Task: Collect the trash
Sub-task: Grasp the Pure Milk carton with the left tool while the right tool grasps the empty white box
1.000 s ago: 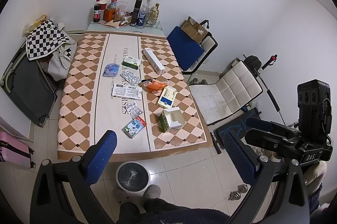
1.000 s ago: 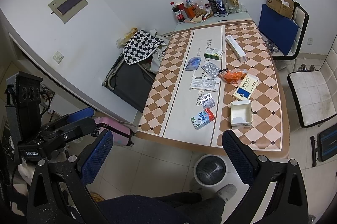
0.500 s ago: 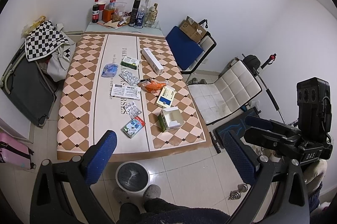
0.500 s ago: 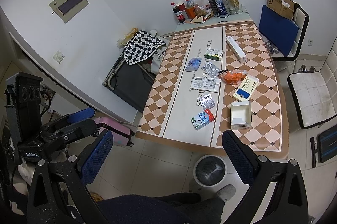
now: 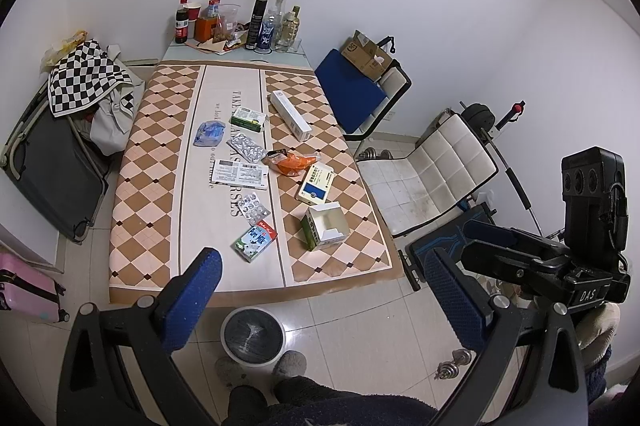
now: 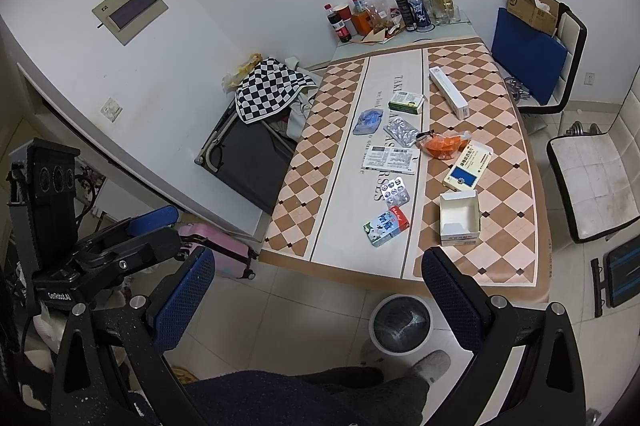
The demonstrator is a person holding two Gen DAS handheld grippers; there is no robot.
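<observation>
Trash lies scattered on the checkered table (image 5: 152,194) (image 6: 516,210): a milk carton (image 5: 254,240) (image 6: 386,225), an open white box (image 5: 325,225) (image 6: 459,219), a blue-and-yellow box (image 5: 316,183), an orange wrapper (image 5: 291,163), blister packs (image 5: 253,207), a leaflet (image 5: 239,174), a long white box (image 5: 291,115). A round bin with a black liner (image 5: 253,335) (image 6: 401,323) stands on the floor by the table's near edge. My left gripper (image 5: 320,302) is open and empty, high above the bin. My right gripper (image 6: 316,302) is open and empty, also well back from the table.
Bottles and jars (image 5: 256,24) crowd the table's far end. A chair with a blue cushion and a cardboard box (image 5: 360,82) and a white chair (image 5: 428,170) stand to the right. A dark suitcase with a checkered cloth (image 5: 76,82) lies left. My feet (image 5: 288,366) are by the bin.
Both views have shifted only slightly, with the table drifting a little. Both grippers stay open and empty.
</observation>
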